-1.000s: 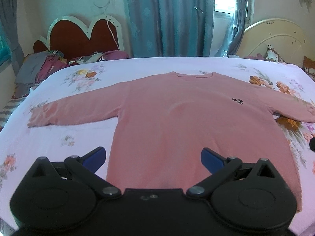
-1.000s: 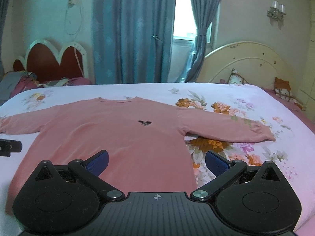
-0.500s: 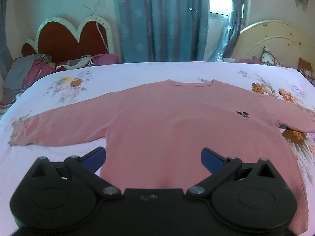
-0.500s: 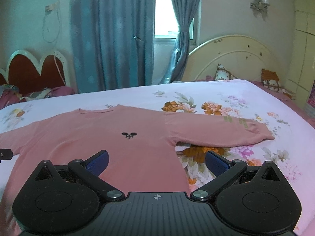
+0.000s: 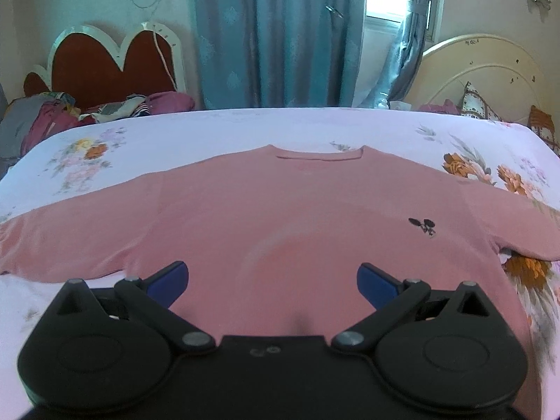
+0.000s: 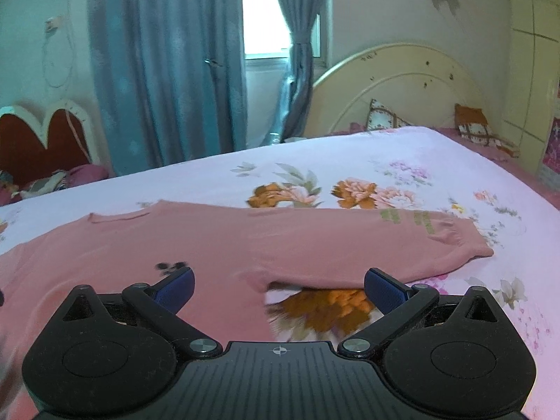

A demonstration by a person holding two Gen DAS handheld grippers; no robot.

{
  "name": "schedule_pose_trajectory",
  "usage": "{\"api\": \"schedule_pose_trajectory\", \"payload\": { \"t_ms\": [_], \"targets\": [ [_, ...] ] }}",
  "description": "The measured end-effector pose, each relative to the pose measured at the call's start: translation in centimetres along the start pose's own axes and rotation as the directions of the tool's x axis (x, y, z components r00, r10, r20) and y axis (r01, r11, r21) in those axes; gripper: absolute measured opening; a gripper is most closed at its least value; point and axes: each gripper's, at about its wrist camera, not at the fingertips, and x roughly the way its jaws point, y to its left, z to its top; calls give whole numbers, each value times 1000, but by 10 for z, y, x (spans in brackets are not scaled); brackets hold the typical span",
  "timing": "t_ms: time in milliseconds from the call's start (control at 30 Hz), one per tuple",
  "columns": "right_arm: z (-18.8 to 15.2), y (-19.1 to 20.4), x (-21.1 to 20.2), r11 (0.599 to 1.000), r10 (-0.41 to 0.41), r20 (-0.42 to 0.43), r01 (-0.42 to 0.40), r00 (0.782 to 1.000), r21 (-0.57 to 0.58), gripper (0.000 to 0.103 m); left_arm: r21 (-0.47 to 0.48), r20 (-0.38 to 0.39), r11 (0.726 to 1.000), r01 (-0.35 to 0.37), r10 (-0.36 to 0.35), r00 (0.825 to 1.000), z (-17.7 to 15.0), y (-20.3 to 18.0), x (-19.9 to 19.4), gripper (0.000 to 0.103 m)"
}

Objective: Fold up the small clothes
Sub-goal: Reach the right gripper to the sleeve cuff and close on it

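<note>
1. Pink long-sleeved sweater (image 5: 273, 217) spread flat, front up, on the bed (image 5: 217, 133); neckline toward the far edge, hem toward the cameras.
2. Small black emblem (image 5: 422, 225) printed on the chest, right of centre in the left wrist view.
3. Both sleeves extended sideways: one sleeve (image 5: 70, 241) reaching the left frame edge in the left wrist view, the other sleeve (image 6: 367, 245) lying across the floral bedsheet (image 6: 350, 192) in the right wrist view, cuff at its far right end.
4. Left tool (image 5: 272, 280) with jaws spread wide, nothing between the blue fingertips (image 5: 168, 281); positioned over the lower body of the sweater. Contact with the fabric cannot be determined.
5. Right tool (image 6: 279, 285) likewise wide apart and holding nothing; left blue fingertip (image 6: 176, 285) over the chest near the emblem (image 6: 169, 266), right one over the bedsheet just below the sleeve, armpit of the sweater between them.
6. Right wrist view slightly blurred near the tool.
7. Background: teal curtains (image 5: 280, 35), a red heart-shaped headboard (image 5: 105, 63), a cream arched headboard (image 6: 402, 87), a heap of clothes (image 5: 42, 119) at the far left of the bed.
</note>
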Motion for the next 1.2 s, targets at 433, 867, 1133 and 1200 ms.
{"api": "schedule_pose_trajectory", "payload": {
  "t_ms": [433,867,1133,1200],
  "targets": [
    [4,-89,83,992,-103,-90,109,991,57,71,27,-39,999,37,-36,999,13,-57,64,97],
    [-6,-182,122,950,-241,-152,265,959,165,71,79,-86,996,38,-31,996,14,-84,96,88],
    [-10,-250,131,882,-284,-188,333,940,334,71,111,-86,993,26,-16,996,13,-90,97,86],
    [-10,-260,136,872,-270,-193,324,943,366,71,112,-91,993,30,-19,996,14,-91,98,85]
  ]
}}
